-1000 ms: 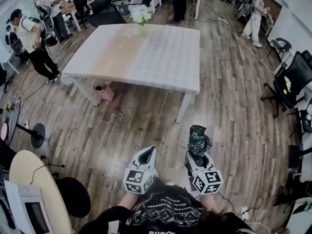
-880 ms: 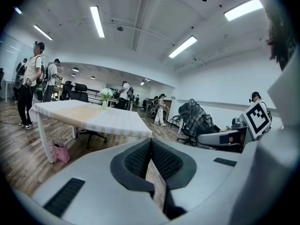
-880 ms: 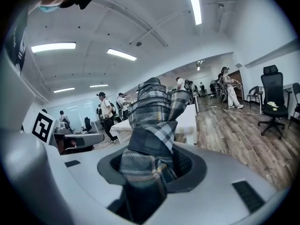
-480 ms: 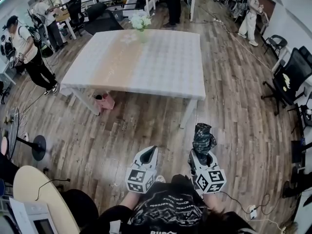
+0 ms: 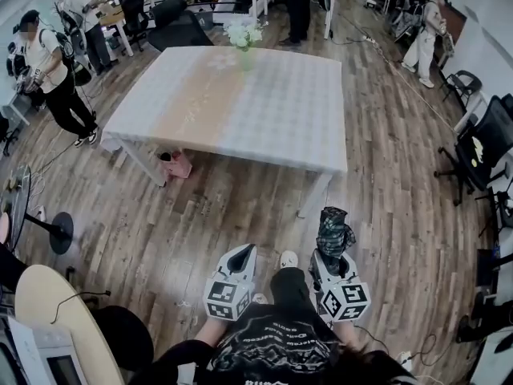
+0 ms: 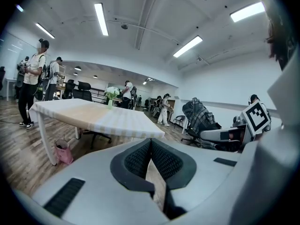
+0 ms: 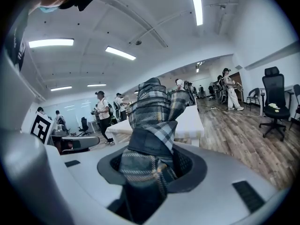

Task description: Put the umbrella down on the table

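Two claws out front: right claw point(image 5: 327, 255) pinching umbrella point(image 5: 332, 229) upright, likely for carrying; left claw point(image 5: 241, 257) pressed together, empty. Surface point(image 5: 240, 95) well ahead, not yet reached.

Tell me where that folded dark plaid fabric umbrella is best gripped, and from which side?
Probably its slim banded lower part, from the end, along its length. The folded dark plaid fabric umbrella is narrow there and bulges further out, and the right gripper is clamped on it exactly that way.
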Demonstrator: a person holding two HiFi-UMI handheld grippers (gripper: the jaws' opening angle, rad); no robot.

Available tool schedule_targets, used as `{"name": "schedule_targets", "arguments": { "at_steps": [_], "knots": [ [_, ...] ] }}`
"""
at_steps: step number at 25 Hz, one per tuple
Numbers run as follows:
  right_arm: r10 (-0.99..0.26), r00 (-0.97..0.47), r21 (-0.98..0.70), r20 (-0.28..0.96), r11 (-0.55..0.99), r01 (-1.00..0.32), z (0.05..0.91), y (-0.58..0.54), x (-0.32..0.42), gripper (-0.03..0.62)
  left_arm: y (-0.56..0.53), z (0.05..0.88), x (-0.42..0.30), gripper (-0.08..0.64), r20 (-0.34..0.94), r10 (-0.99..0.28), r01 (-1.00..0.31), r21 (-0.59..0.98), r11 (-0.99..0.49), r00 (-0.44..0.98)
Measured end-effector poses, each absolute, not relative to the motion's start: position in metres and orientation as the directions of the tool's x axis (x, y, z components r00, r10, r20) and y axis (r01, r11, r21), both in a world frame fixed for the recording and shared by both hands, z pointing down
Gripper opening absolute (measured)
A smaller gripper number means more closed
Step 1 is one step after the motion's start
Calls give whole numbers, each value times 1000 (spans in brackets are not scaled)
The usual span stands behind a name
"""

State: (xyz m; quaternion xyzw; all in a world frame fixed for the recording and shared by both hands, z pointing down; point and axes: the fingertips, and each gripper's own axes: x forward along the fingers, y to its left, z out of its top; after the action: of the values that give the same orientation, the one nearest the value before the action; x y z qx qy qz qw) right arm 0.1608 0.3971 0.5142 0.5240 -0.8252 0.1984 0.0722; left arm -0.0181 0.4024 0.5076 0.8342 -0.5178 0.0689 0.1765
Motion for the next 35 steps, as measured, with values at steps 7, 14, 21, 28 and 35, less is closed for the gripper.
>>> {"name": "schedule_targets", "arguments": {
  "at_steps": [7,14,21,28,35],
  "knots": [
    [-801,-499,-263,330,430,-864,524,310,157,186,343,512,-25,20,324,-858,-913,226,-339,399],
    [-745,-585,-269,321,521,-810,522,214,162,187,261,505,-5,20,328,-880,-934,217,-283,343],
    [-709,-629,-249,317,578,-777,522,136,191,187,185,502,38,20,307,-897,-942,215,-259,317],
    [-704,-630,-263,328,573,-776,527,95,219,189,141,504,69,20,307,-896,-940,221,-260,319],
    [-713,-613,-278,342,546,-790,535,85,228,189,121,512,80,20,319,-883,-932,230,-280,344]
  ]
}}
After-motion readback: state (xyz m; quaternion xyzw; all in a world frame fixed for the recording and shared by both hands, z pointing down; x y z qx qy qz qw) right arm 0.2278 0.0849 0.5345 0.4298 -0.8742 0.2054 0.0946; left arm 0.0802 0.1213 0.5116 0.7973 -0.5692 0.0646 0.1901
